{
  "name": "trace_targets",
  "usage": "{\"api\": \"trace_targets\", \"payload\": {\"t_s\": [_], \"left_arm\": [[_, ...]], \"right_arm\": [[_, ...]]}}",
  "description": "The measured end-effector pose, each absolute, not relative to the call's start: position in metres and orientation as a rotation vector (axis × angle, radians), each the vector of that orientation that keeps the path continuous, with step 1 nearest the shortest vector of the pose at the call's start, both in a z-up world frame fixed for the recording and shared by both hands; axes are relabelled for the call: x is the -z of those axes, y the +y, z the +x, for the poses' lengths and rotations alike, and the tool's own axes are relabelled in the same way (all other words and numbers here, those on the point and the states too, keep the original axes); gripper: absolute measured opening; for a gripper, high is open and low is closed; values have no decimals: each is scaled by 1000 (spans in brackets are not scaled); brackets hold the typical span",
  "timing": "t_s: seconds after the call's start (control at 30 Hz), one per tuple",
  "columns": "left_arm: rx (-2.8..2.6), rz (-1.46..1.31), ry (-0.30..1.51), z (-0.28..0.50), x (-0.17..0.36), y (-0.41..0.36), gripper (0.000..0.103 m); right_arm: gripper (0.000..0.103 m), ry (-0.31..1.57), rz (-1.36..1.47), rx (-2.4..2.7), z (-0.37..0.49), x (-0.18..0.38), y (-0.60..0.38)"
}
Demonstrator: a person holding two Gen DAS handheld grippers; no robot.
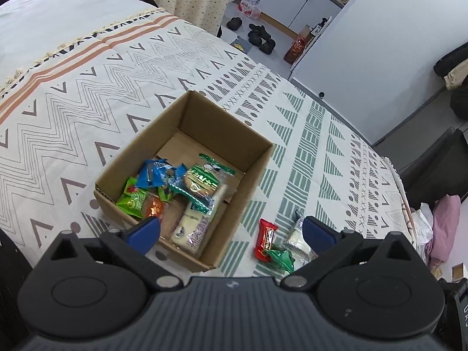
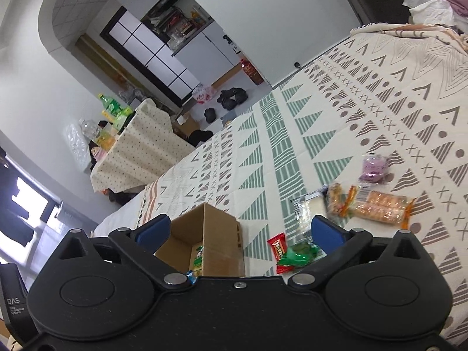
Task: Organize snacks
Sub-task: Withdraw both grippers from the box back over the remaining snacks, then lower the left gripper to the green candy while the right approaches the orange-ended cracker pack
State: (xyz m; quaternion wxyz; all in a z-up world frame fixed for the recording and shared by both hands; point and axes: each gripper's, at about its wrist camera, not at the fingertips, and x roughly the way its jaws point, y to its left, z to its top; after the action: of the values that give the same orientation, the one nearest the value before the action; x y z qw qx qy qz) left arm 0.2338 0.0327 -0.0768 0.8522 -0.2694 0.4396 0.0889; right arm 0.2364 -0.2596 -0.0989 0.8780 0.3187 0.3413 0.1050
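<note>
Snacks left on the bed: red candy (image 1: 266, 239) lies just right of the cardboard box (image 1: 146, 137); my right claw (image 2: 238, 229) nearer; both claws, left (image 1: 231, 229) too, gape empty.

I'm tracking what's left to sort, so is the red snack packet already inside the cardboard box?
No, the red snack packet lies on the patterned bedspread outside the cardboard box, beside a green packet.

The cardboard box (image 1: 187, 175) is open on top, and its far half, toward the upper part of the left wrist frame, is bare, with snack packets (image 1: 181, 193) heaped at the near end. To its right, loose wrappers (image 1: 278, 248) crowd the bedspread (image 1: 87, 93); the left side is clear cloth.
</note>
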Motion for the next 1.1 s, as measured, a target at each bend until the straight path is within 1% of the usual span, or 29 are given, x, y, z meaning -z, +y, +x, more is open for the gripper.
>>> {"api": "trace_targets", "payload": {"t_s": [0.47, 1.1], "left_arm": [[-180, -473, 969, 233, 75, -11, 103], [-127, -393, 983, 247, 95, -70, 102]], "right_arm": [[103, 714, 660, -191, 225, 103, -297], [103, 751, 708, -148, 220, 136, -352]]}}
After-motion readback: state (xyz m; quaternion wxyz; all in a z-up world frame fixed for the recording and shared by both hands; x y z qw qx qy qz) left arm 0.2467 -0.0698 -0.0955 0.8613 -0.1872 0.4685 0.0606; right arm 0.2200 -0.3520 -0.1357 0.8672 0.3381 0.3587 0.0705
